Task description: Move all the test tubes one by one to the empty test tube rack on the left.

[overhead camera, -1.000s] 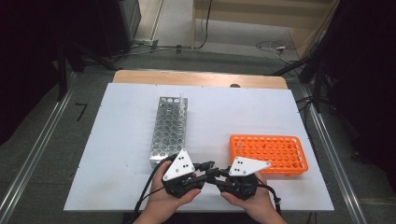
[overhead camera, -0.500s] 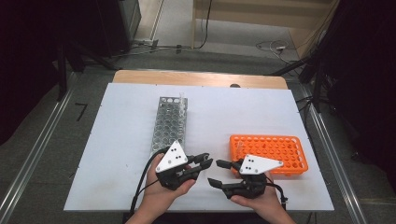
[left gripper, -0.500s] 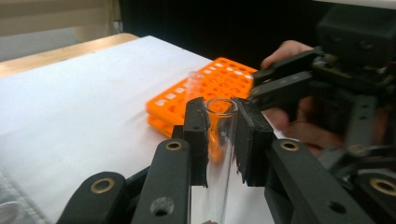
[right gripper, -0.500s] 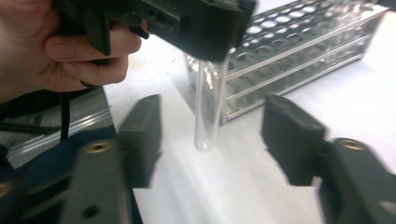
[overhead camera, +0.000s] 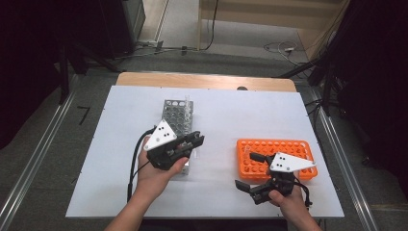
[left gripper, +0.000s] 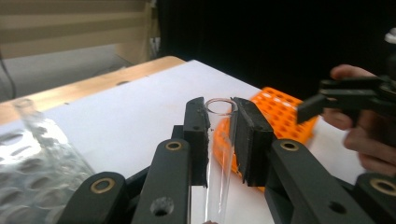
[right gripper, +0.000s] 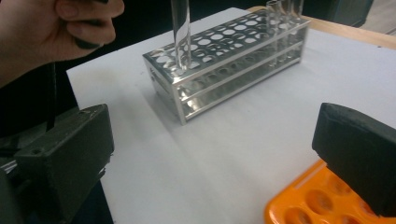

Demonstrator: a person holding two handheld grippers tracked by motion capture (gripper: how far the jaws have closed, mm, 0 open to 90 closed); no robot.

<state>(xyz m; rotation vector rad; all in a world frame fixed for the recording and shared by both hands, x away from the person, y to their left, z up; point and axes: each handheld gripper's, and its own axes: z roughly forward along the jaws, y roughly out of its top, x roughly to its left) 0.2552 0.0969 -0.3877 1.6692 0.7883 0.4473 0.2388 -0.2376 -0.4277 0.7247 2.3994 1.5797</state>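
1. The right gripper is held nearest, beside the orange plastic tube rack; its jaws have just been opening and are spread with nothing between them.
2. The clear glass test tube is pinched upright by the left gripper.
3. The perforated metal tube rack lies directly beneath the tube's lower end.

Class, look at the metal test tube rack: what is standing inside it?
The metal rack holds clear glass tubes at its far end; most holes look empty. The left tool grips another tube above its near end, and that tube's bottom tip isn't clearly visible.
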